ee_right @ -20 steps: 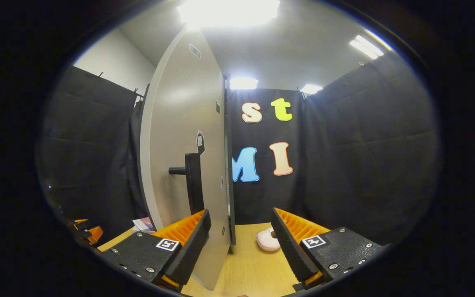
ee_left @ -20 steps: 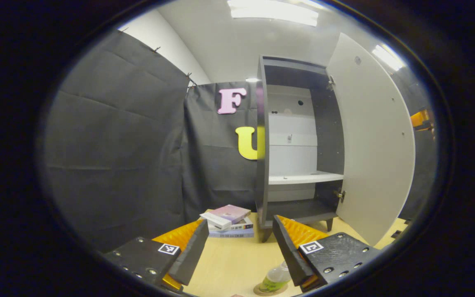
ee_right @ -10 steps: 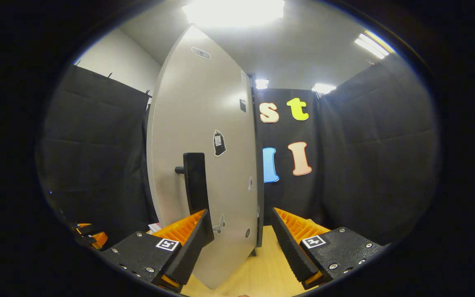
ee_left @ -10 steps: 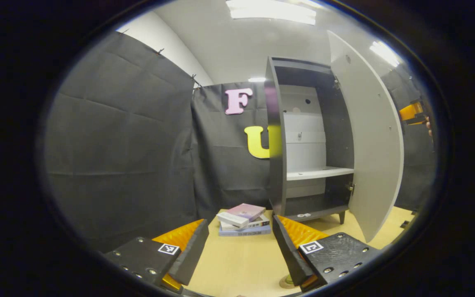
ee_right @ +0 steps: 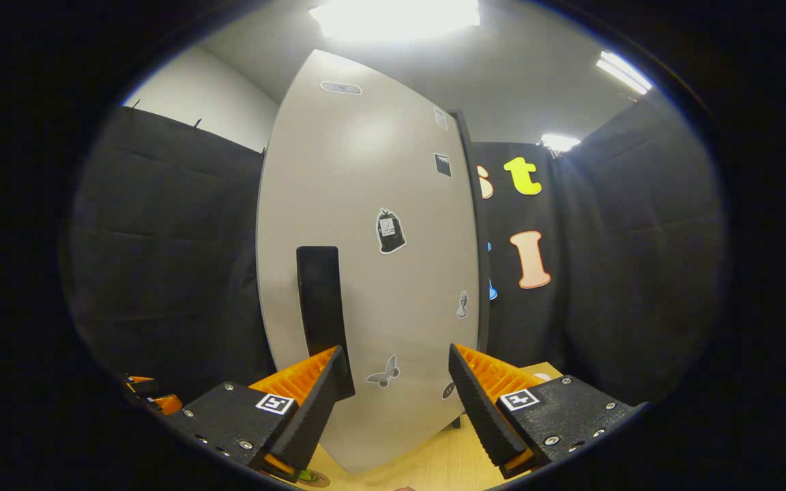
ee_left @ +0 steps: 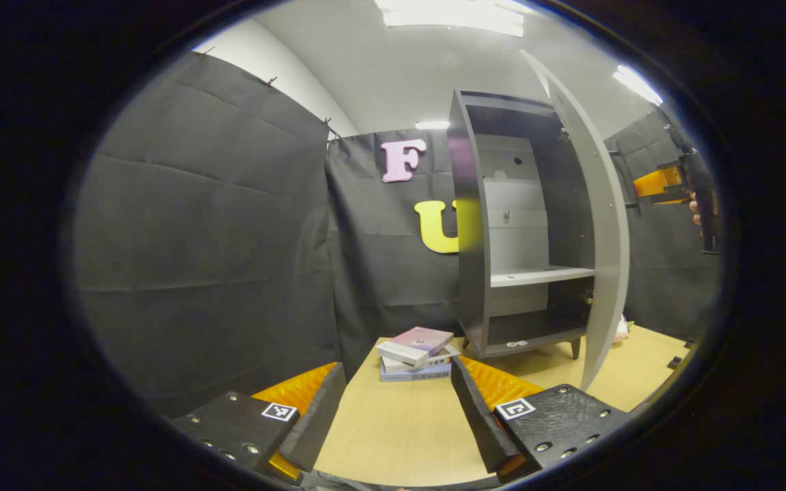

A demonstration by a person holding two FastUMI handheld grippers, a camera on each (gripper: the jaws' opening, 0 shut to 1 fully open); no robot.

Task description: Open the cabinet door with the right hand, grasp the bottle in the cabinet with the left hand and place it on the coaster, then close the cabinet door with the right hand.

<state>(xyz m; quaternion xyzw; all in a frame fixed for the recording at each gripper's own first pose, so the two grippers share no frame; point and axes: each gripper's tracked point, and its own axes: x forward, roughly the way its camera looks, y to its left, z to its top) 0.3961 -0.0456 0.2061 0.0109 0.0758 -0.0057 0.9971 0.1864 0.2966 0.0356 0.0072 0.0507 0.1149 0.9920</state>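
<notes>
Held both tongs (ee_right: 393,402) apart and empty facing the pale grey cabinet door (ee_right: 366,273), ready to shut it.

so there's a light wood table (ee_left: 393,429) with a small stack of books (ee_left: 415,352) near the back, and right beside it a dark cabinet (ee_left: 464,286) standing on short legs, white shelf (ee_left: 536,275) inside looks bare
</notes>
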